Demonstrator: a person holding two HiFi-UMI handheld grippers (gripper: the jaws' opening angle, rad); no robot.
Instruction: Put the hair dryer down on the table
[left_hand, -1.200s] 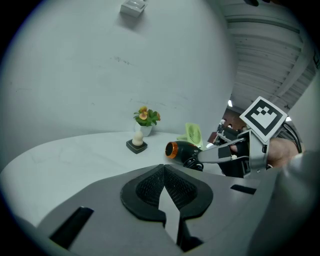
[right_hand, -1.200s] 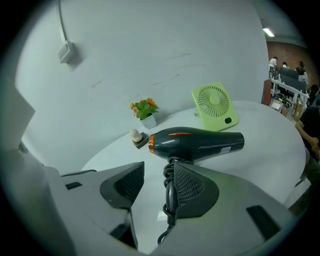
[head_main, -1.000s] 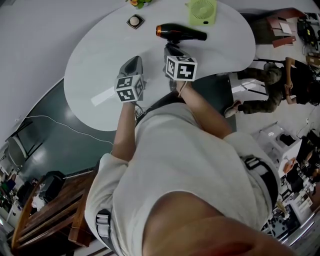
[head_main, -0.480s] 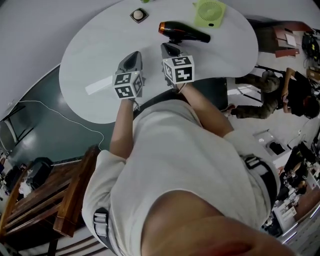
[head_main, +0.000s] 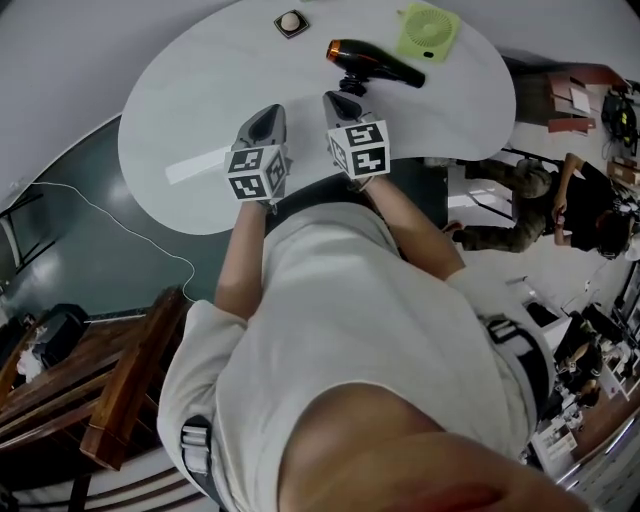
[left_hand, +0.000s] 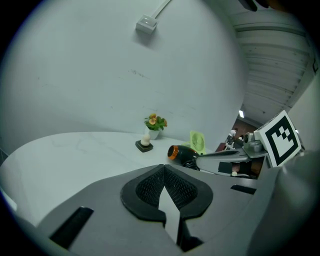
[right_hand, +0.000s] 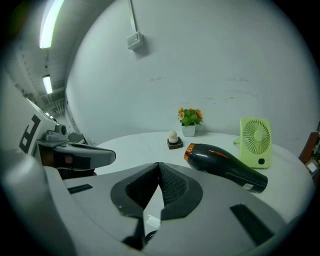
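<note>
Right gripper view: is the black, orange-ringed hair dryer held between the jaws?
No, the black hair dryer lies on the white table, beyond the shut jaws.

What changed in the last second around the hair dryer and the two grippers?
The right gripper has backed off slightly from the hair dryer, toward the person; it is shut and empty. The left gripper barely shifted and is also shut and empty. Nothing was visibly taken hold of or let go. Unchanged: the hair dryer lies on the table, with the fan beside it.
</note>
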